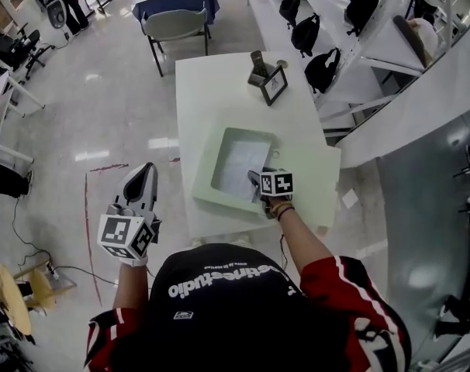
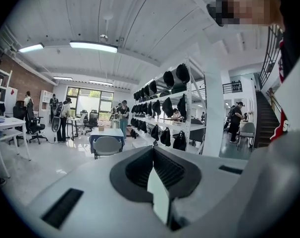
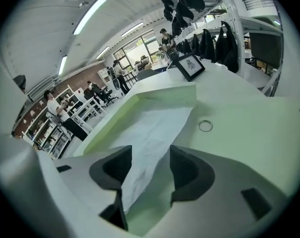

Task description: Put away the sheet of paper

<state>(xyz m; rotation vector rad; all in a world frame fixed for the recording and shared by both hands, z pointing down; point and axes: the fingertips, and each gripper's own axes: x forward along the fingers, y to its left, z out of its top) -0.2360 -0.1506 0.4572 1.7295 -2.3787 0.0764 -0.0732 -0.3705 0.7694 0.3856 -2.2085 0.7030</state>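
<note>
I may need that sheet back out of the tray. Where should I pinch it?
The near corner of the sheet of paper, from above on the near side: it seems to ride up the tray wall there; the rest lies flat.

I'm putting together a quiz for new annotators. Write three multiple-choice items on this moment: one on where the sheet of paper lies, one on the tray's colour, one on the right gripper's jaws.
1. Where does the sheet of paper lie?
A. on the floor
B. inside the tray
C. under the picture frame

2. What colour is the tray?
A. pale green
B. red
C. black

3. How do the right gripper jaws stand?
A. shut on the paper
B. shut on nothing
C. apart, over the paper

Answers: 1 B, the sheet lies flat in the tray's recess; 2 A, its rim and walls are pale green; 3 C, the right gripper view shows a clear gap between the jaws, with the paper below them.
</note>
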